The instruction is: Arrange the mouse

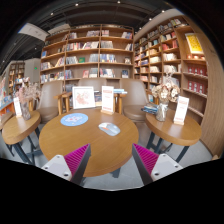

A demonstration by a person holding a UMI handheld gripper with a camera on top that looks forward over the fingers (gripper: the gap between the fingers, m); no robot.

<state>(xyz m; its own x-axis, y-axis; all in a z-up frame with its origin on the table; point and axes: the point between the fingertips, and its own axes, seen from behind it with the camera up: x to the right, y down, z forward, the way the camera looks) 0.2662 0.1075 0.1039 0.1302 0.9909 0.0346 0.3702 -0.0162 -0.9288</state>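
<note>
Presently catalogued, one moment, gripper view.

Setting: a room lined with bookshelves (98,55) along the back wall and a second run of bookshelves (168,55) along the right wall, both filled with books and display items.

Worktop: round wooden worktop (95,145), directly ahead of the gripper.

Mouse: a small pale, rounded object, apparently the mouse (109,129), lies on the worktop beyond the jaws, right of centre; it is too small to confirm details.

Mouse pad: a round blue mouse pad (74,119) lies flat on the worktop, left of the mouse and apart from it.

Gripper: gripper (110,160) held low over the near edge of the worktop, jaws spread wide, nothing between them; the pink pads (75,158) face inward.

Sign cards: two upright white cards (84,97) stand at the far edge of the worktop, side by side.

Chairs: a wooden chair (65,101) shows behind the cards, beyond the worktop.

Side tables: a second round wooden table (18,130) stands left of the worktop, carrying a white card and a small plant; a third table (172,130) stands to the right, carrying a vase of pale flowers (165,95) and an upright white card.

Floor: pale floor (128,175) visible below the worktop.
</note>
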